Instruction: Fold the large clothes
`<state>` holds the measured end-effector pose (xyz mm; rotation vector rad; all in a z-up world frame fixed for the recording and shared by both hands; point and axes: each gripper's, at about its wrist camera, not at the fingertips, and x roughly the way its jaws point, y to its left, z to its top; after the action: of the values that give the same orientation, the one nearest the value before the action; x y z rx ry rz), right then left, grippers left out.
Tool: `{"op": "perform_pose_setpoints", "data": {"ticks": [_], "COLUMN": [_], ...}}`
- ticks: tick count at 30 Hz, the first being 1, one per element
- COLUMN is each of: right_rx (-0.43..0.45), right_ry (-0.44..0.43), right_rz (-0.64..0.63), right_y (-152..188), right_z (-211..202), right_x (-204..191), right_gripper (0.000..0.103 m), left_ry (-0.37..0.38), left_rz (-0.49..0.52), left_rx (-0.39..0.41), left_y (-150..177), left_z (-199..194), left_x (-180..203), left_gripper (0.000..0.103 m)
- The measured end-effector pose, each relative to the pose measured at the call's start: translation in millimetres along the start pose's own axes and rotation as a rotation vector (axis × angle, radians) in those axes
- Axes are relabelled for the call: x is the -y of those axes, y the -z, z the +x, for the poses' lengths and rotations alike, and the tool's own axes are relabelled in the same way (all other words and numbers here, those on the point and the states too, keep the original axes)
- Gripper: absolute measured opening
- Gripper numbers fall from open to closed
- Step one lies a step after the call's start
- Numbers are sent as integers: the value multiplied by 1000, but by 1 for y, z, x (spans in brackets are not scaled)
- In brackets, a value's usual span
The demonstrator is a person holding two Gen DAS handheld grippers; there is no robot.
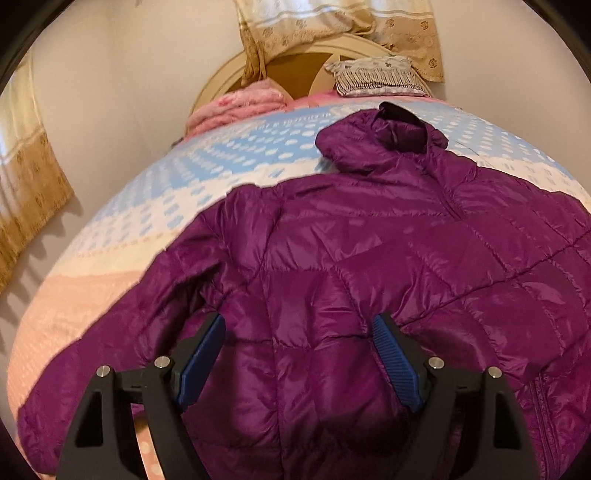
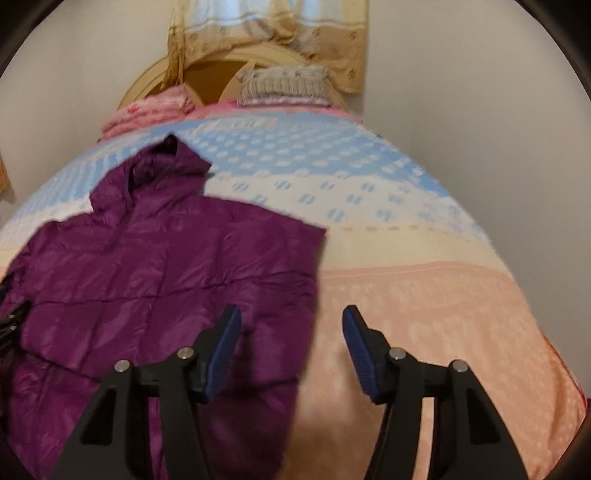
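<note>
On the patterned bedspread (image 2: 406, 295) lies a purple jacket (image 1: 369, 258); both hand-held grippers (image 1: 299, 332) (image 2: 291, 325) gape, empty.

Jacket (image 1: 369, 258): lower hem out of frame at bottom edge, left wrist view; right side cut by lens rim. Right wrist view: jacket's left part cut off, whole frame motion-blurred, quilting smeared. Headboard (image 1: 295, 62) partly hidden by curtain (image 1: 332, 26) and pillow (image 1: 376, 77). Pillow print too small to tell.
</note>
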<state>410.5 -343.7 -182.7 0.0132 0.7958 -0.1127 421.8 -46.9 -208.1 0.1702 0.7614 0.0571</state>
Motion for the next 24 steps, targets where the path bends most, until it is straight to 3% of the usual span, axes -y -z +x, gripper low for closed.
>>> {"op": "perform_pose_setpoints", "data": {"ticks": [3, 9, 19, 22, 24], "right_rx": [-29, -53, -59, -1, 47], "right_ry": [28, 56, 37, -15, -36], "right_rz": [-16, -27, 2, 78, 132], "right_y": [19, 23, 20, 16, 8], "right_z": [14, 17, 14, -8, -25], "right_x": [-14, -14, -8, 6, 18], "right_gripper": [59, 62, 66, 66, 66], "left_ry": [22, 96, 61, 52, 79], "left_rz": [-21, -91, -86, -112, -154], "left_rx": [-30, -103, -67, -59, -9], "left_y": [2, 5, 6, 4, 0], "left_z": [8, 25, 17, 7, -8], "left_x": [-5, -16, -16, -22, -33], "left_gripper": [84, 94, 95, 95, 95]}}
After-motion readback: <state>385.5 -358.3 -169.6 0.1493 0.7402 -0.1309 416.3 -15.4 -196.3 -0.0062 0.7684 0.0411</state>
